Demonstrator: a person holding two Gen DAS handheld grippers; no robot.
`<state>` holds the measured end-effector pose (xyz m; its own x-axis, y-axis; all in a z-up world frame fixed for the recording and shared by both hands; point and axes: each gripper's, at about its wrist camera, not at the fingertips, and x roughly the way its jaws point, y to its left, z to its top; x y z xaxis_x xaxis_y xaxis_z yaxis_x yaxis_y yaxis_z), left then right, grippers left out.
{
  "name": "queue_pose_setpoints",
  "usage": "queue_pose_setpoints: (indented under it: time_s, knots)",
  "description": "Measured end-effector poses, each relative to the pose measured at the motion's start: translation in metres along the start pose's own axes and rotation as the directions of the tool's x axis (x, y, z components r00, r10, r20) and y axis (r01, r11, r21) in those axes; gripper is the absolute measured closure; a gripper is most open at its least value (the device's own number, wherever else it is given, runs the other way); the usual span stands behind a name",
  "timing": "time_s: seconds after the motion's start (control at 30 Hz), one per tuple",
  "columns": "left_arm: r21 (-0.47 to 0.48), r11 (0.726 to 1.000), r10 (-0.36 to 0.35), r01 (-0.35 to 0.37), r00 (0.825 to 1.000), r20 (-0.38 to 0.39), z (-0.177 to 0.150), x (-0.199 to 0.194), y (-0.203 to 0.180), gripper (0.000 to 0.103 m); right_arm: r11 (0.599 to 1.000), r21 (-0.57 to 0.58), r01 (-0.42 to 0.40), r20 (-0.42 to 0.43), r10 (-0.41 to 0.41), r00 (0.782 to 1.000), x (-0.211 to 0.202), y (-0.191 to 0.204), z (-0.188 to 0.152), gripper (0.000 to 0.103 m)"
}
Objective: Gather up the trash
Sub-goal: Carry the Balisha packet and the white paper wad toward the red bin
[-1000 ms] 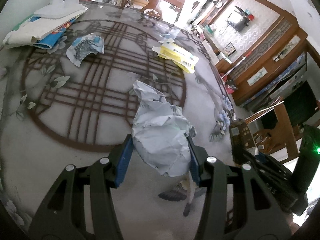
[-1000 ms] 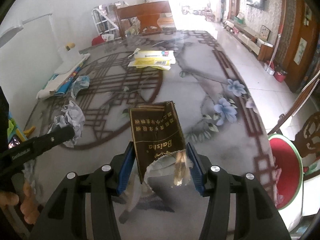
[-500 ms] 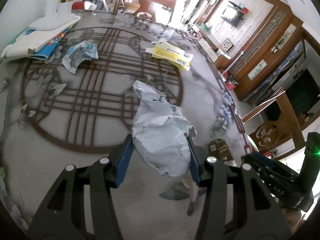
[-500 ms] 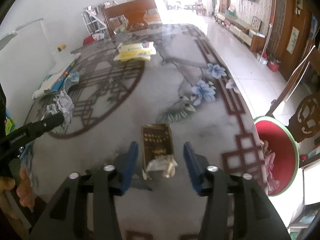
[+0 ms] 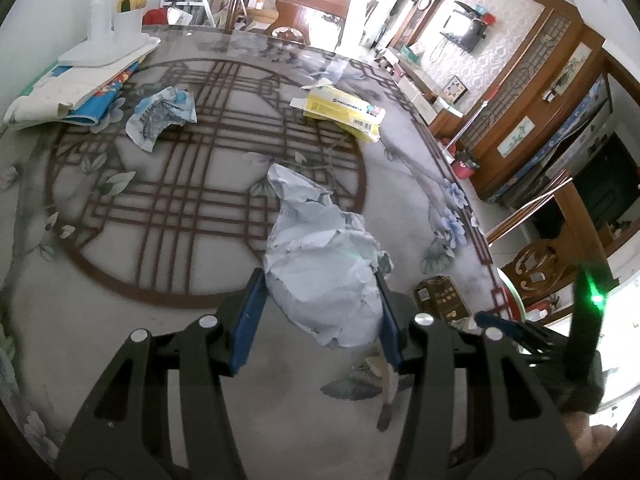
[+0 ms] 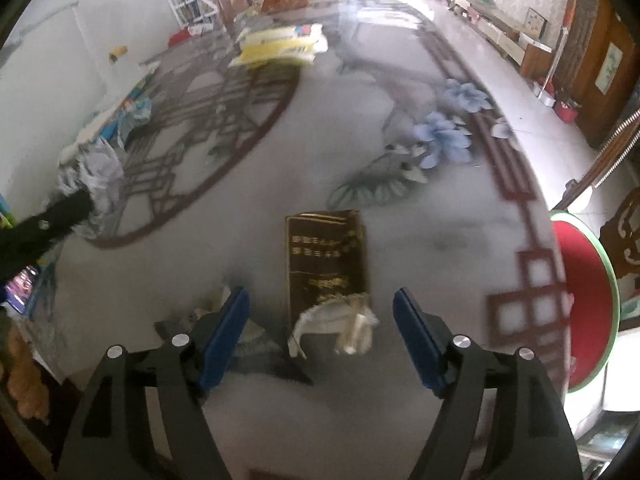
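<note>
So the right hand-held gripper [image 6: 320,332] has just let go of the brown torn-open carton [image 6: 326,264]. A second ago it had that carton pinched up off the tabletop [image 6: 420,240]; now the jaws are opening, with the blue pads well clear on both sides, and the carton lies flat on the glass between them, torn end toward the camera. In the left wrist view the same carton [image 5: 440,298] sits at about 4 o'clock from the paper wad, near the table's edge.

The left hand-held gripper [image 5: 320,308] hasn't changed: it's clamped partway shut on the crumpled white paper wad [image 5: 320,264], both pads pressing into it, holding it up over the tabletop.

The rest of the trash is untouched: a crumpled blue-and-white wrapper [image 5: 162,114] at 10 o'clock and a flattened yellow box [image 5: 344,110] at 12 o'clock, both well away.

My guess is the carton got dropped rather than binned. The round red-and-green thing [image 6: 580,300] beside the table at 3 o'clock in the right view might be a bin, but I can't say for sure. Either way, the carton needs re-grabbing and the task's barely started.
</note>
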<state>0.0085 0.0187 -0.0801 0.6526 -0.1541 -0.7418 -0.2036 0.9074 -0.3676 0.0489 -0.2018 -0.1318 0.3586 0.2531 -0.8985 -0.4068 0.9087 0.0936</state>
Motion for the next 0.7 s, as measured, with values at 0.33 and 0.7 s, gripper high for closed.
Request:
queue_pose_setpoints:
  time_s: [0.33,0.7]
  knots:
    - [0.023,1.000,0.008,-0.008,1.000,0.017,0.001,-0.004,-0.004,0.055,1.000,0.020,0.006,0.080,-0.008,0.997,-0.021,-0.009,-0.003,0.063]
    - [0.082,0.996,0.014,-0.022,0.996,0.091,-0.001,-0.019,-0.018,0.055,0.996,0.089,-0.017,0.212,-0.002,0.977,-0.084,-0.039,-0.016,0.063]
